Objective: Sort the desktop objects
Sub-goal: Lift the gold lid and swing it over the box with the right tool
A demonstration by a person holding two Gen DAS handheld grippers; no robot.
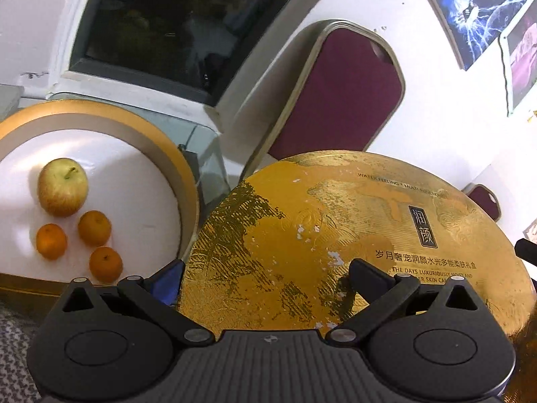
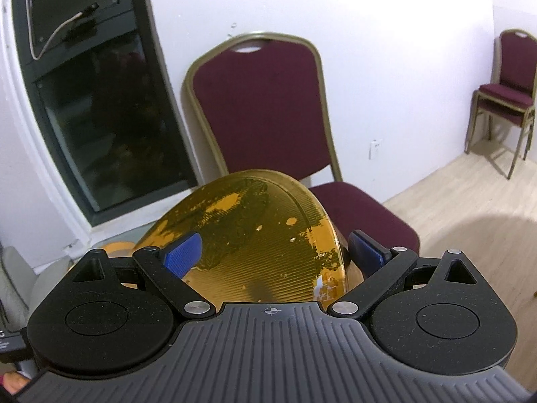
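Observation:
A big round gold lid (image 1: pixel 335 228) with printed lettering is up in the air and tilted. My left gripper (image 1: pixel 268 278) is shut on it, one finger on its top face and the blue-padded finger under its left edge. In the right wrist view the same lid (image 2: pixel 251 221) sits between the fingers of my right gripper (image 2: pixel 273 252), which clamps its other side across the rim. To the left lies the round gold-rimmed box base (image 1: pixel 161 147) with a white inside. It holds an apple (image 1: pixel 62 186) and three oranges (image 1: pixel 94 228).
The box base rests on a glass table (image 1: pixel 201 147) under a dark window (image 1: pixel 167 23). A maroon chair (image 2: pixel 258 107) stands just beyond the lid. Stacked chairs (image 2: pixel 506 94) stand at the far right on a wooden floor (image 2: pixel 453 194).

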